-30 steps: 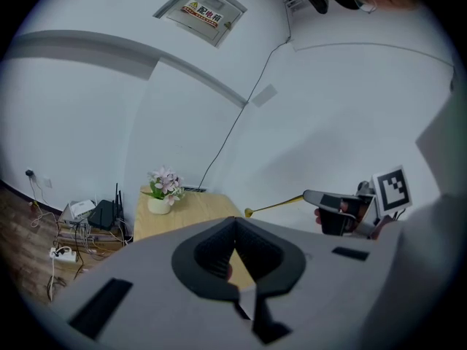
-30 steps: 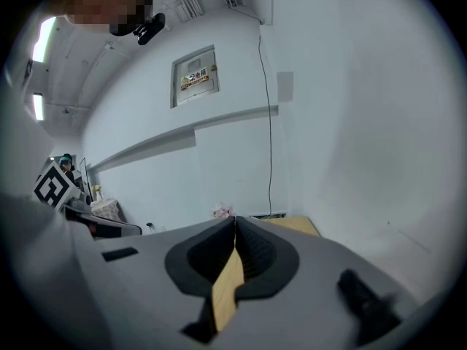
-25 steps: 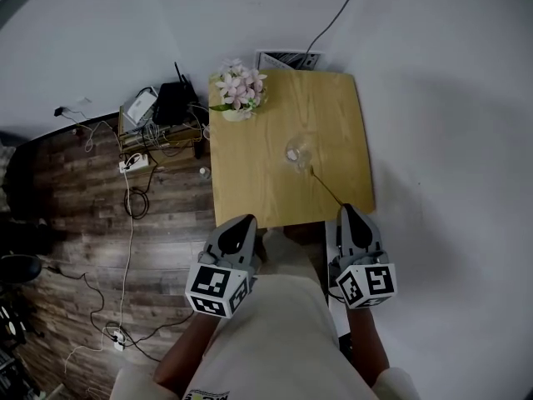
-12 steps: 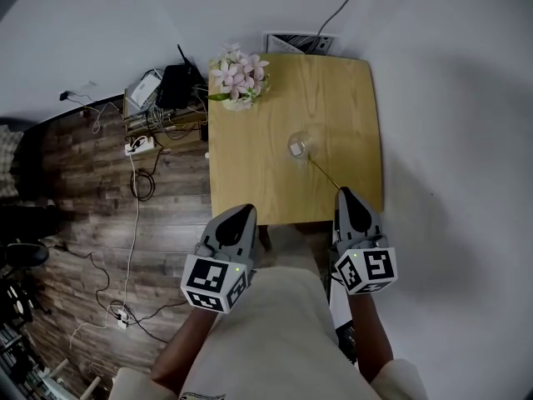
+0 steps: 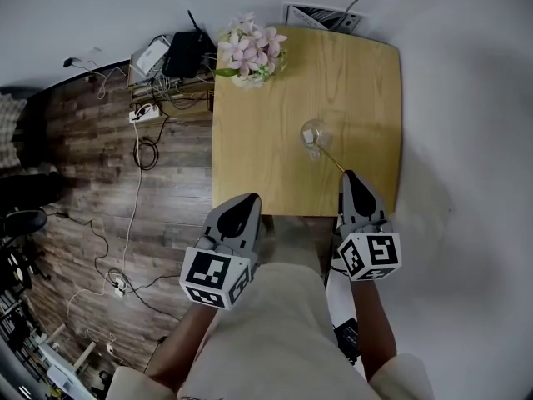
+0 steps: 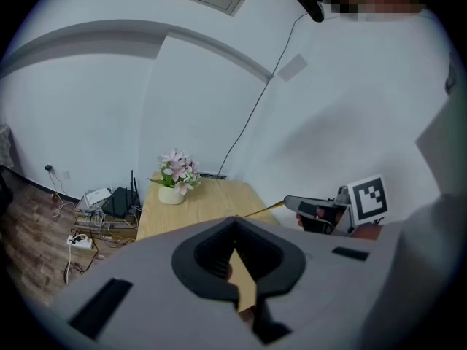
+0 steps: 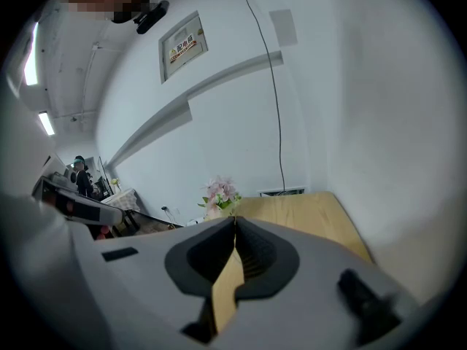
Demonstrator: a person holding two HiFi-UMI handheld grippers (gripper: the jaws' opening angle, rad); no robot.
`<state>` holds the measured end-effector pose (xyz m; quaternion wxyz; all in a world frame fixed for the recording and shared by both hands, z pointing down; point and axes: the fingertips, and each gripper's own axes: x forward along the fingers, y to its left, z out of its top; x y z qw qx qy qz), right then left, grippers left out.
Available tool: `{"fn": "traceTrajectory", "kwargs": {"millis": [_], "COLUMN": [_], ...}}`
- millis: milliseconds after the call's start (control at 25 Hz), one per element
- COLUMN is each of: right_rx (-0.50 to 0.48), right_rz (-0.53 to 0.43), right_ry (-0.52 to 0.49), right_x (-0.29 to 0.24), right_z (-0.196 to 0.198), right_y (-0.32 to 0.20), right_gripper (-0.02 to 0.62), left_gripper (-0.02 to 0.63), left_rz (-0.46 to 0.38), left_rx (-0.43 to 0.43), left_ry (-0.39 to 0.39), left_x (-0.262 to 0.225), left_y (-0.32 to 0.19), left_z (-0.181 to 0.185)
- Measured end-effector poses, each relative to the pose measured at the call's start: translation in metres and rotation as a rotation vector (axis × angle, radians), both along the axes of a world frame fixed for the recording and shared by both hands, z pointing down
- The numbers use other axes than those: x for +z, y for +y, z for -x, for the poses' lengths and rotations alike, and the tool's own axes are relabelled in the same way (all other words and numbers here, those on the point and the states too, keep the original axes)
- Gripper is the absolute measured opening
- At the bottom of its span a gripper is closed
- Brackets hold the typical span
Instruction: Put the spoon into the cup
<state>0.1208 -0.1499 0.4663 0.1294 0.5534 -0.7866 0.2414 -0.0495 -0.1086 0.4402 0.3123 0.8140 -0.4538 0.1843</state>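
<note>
Hard to make out first: the cup [image 5: 314, 134] is clear glass and small in the head view, so we can't tell whether the spoon's far end sits inside it or only at its rim. Neither gripper view shows the cup; each gripper's own body covers that part of the table [image 5: 258, 140]. In the right gripper view we can't make out the spoon at all. The person's body covers the near table edge between the two grippers.

Counts: one cup, one spoon [image 5: 331, 158], one flower pot [image 5: 252, 52], one table, two grippers.

The cup stands upright on the table, right of centre. The spoon, thin and gold, runs from the cup to the tip of the right gripper [image 5: 350, 176]. The left gripper view shows it sticking out of that tip, so the jaws are clamped on the handle end.

The left gripper [image 5: 247, 199] hangs over the near table edge, well apart from the cup, jaws together, nothing between them.

The flower pot stands at the far left corner. A tangle of cables [image 5: 137, 190] lies on the wood floor.
</note>
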Motion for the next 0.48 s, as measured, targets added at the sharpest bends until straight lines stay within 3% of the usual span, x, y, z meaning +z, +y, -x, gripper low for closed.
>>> {"fn": "traceTrajectory", "kwargs": {"millis": [480], "right_rx": [-0.037], "right_rz": [0.066], "right_ry": [-0.011], "right_x": [0.052], "right_z": [0.010], "right_y": [-0.026], "right_gripper": [0.034], "left_gripper": [0.011], "left_rz": [0.064], "left_rx": [-0.023], "left_ry": [-0.018], "left_x": [0.032], "left_y": [-0.009], "left_z": [-0.001]}}
